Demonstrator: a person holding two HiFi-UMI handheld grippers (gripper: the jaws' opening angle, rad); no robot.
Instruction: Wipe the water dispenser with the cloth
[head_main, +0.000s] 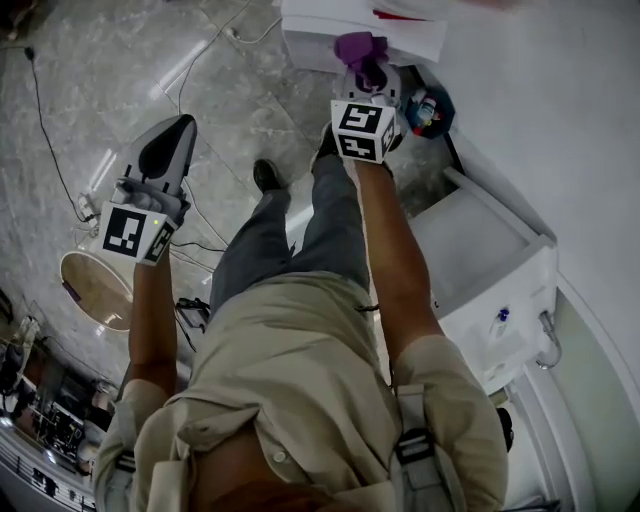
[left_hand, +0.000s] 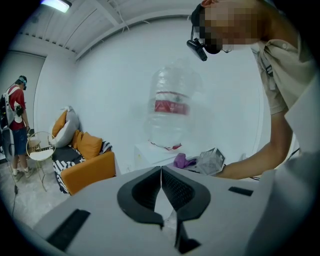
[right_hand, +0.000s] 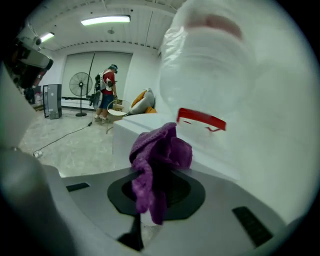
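While the right gripper (right_hand: 161, 181) pinches the cloth (right_hand: 159, 152) in its jaws, tail drooping, beside the water dispenser (right_hand: 131, 131) top edge, the left gripper (left_hand: 161, 171) hangs with jaws pressed together over open floor (head_main: 235, 105).

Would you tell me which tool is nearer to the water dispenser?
Right. The right tool, shut on the cloth, is at the top of the water dispenser; the left tool hangs apart, shut and empty, over the floor.
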